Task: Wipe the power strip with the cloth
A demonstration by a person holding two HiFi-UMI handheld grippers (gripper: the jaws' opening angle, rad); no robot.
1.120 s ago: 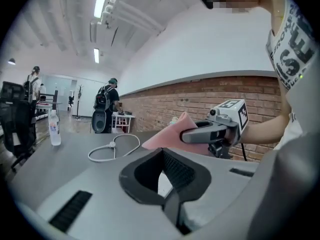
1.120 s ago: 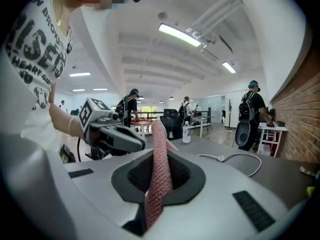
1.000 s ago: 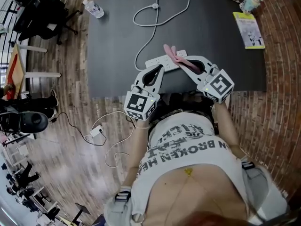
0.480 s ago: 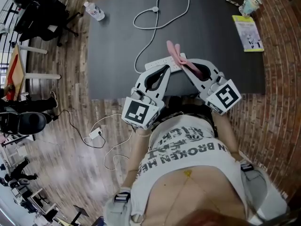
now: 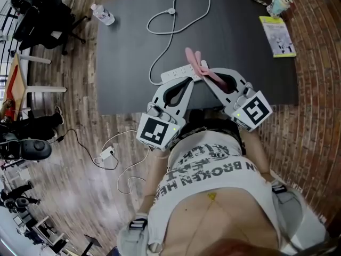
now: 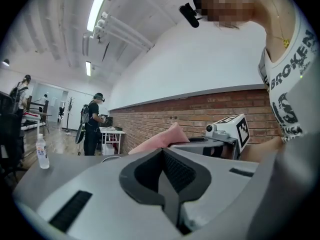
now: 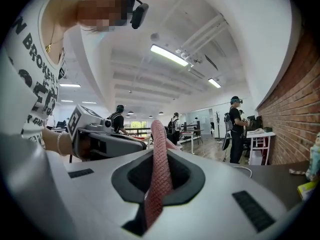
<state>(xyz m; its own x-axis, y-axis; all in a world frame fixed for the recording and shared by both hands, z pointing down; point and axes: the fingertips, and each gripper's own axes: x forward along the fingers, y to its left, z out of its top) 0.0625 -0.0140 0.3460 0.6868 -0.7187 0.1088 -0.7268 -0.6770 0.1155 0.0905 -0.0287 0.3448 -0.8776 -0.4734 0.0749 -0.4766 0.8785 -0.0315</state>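
A white power strip (image 5: 173, 74) lies near the front edge of the black table (image 5: 128, 57), and its white cable (image 5: 176, 15) loops away toward the back. My right gripper (image 5: 205, 75) is shut on a pink cloth (image 5: 196, 61), whose free end sticks out over the strip's right end. In the right gripper view the cloth (image 7: 160, 169) runs up between the closed jaws of the right gripper (image 7: 159, 156). My left gripper (image 5: 186, 80) is shut and holds nothing, its tips at the strip's near side. The left gripper view shows the left gripper (image 6: 163, 153) closed, with the cloth (image 6: 156, 140) beyond.
A water bottle (image 5: 103, 14) lies at the table's back left. A cup (image 5: 281, 3) and a yellow booklet (image 5: 277, 36) sit at the back right. A charger with a cable (image 5: 108, 152) lies on the wooden floor on the left. Several people stand in the room behind.
Both grippers have edged slightly forward toward the strip, and the cloth stays in the right gripper's jaws. The power strip has not moved.
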